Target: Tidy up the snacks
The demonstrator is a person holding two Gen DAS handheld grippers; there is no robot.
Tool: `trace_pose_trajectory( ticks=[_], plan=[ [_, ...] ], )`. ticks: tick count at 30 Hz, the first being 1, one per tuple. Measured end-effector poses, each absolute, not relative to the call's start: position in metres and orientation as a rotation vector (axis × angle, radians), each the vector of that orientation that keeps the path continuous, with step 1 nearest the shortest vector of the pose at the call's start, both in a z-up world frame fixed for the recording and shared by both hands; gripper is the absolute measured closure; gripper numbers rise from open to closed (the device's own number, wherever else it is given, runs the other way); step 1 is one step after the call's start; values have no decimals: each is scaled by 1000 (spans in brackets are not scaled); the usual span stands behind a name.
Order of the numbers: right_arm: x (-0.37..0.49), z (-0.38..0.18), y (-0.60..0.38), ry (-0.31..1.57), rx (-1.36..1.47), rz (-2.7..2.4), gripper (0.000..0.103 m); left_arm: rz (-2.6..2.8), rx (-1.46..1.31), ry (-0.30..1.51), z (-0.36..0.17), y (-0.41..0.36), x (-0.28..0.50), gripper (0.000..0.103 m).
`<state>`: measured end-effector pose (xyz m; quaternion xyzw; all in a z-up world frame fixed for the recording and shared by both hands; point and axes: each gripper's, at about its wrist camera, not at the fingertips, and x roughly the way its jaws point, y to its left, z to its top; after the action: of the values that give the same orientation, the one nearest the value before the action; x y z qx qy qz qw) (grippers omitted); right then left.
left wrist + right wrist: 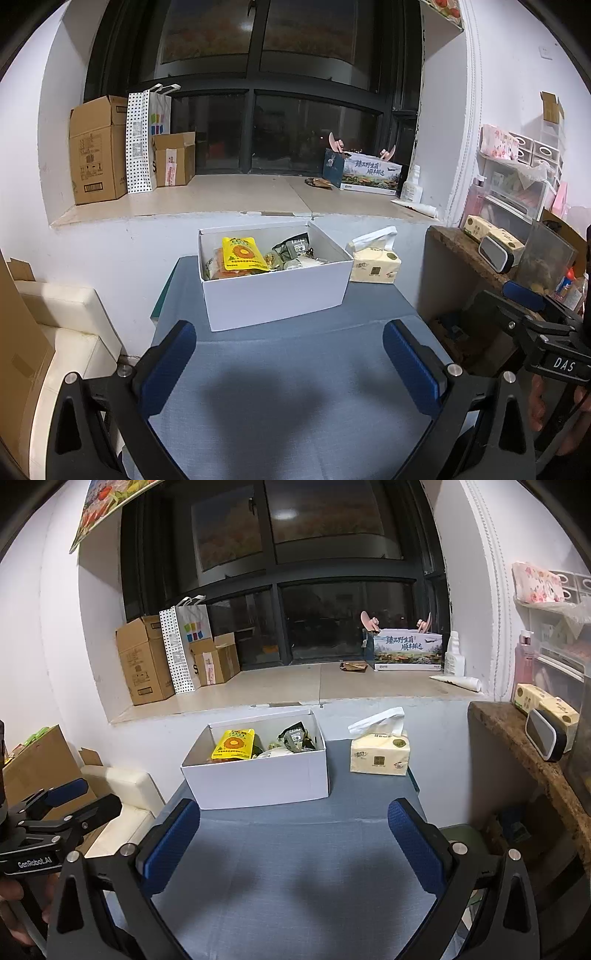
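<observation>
1. The white box (273, 295) sits centre frame on the grey-blue table (295, 387); the snacks lie inside it, a yellow packet (242, 254) leaning toward the box's left end and dark and pale wrapped packets (295, 251) heaped to its right; no snack shows loose on the cloth.
2. The left gripper (290, 363) is in the lower frame with its blue pads spread apart and nothing between them; the right gripper (293, 843) stands the same way in its own view, jaws wide and empty; both sit back from the box over bare cloth.
3. This fits either snacks gathered into the box and done, or a box waiting to be emptied and sorted; the pictures do not settle which.
4. For any handling here, I judge the soft packets would crumple under a hard squeeze, so a light grip on a flat edge would serve best; the box wall looks thin and could slide on the cloth, so the other gripper might steady it.
5. The cloth is smooth and lies flat, with a shadow in the lower centre.
6. A tissue pack (375, 264) stands just right of the box; behind, a wide sill (221, 195) under a dark window holds cardboard boxes (98, 149) at upper left and a printed carton (369, 173) at upper right; a cluttered wooden shelf (517, 738) fills the right edge.
</observation>
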<state>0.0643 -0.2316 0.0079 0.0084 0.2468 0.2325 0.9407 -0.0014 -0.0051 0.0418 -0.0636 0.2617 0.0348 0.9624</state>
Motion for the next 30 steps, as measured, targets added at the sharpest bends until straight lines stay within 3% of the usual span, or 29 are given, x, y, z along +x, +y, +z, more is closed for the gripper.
trace_pose_trajectory(
  ticks=[30],
  plan=[
    [65, 7, -231, 514, 20, 481, 0, 65, -123, 542, 42, -2, 0, 0]
  ],
)
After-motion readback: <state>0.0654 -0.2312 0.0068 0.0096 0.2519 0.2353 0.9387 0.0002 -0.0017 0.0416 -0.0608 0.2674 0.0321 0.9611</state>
